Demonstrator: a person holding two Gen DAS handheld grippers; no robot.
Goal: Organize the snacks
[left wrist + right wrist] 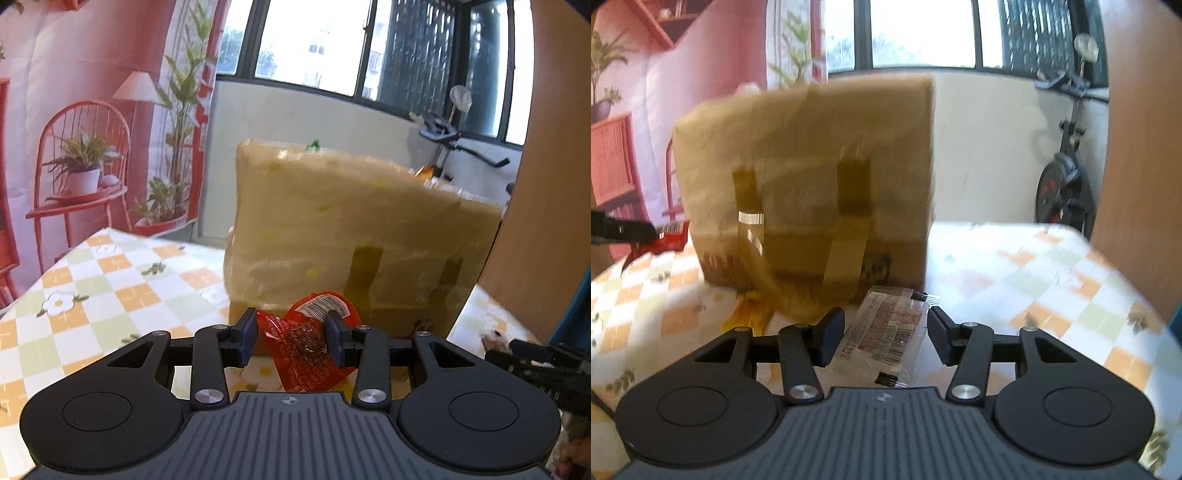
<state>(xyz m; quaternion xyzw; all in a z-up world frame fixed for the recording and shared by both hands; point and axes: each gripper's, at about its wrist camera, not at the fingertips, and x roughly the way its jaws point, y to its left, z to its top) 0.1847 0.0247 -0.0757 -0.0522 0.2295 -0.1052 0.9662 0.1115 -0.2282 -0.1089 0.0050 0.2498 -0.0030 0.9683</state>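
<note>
While both grippers carry a snack each, neither packet has reached the box yet, so the sorting looks to be under way rather than finished. The left gripper (291,334) has its fingers (246,334) drawn narrow on a red snack packet (310,354), which is crumpled between the pads and hangs clear of the checked surface (110,273). The right gripper (886,338) holds a clear-wrapped snack bar (886,339) with a printed label and barcode; its fingers (831,338) stand at a middling width, the left pad touching the wrapper, while at the right pad a thin gap seems to show, so the grip there is hard to judge. Straight ahead of both stands the cardboard box (805,177), taped and wrapped in film, set toward the far edge of the surface. Its top rim rises above both cameras, so what already lies inside cannot be told, though something green and something orange peek over the rim in the left wrist view. An orange wrapper (750,317) seems to lie on the surface at the box's near foot. Judging from this, what remains is to lift both packets over the rim, let go, and gather whatever is loose.
</note>
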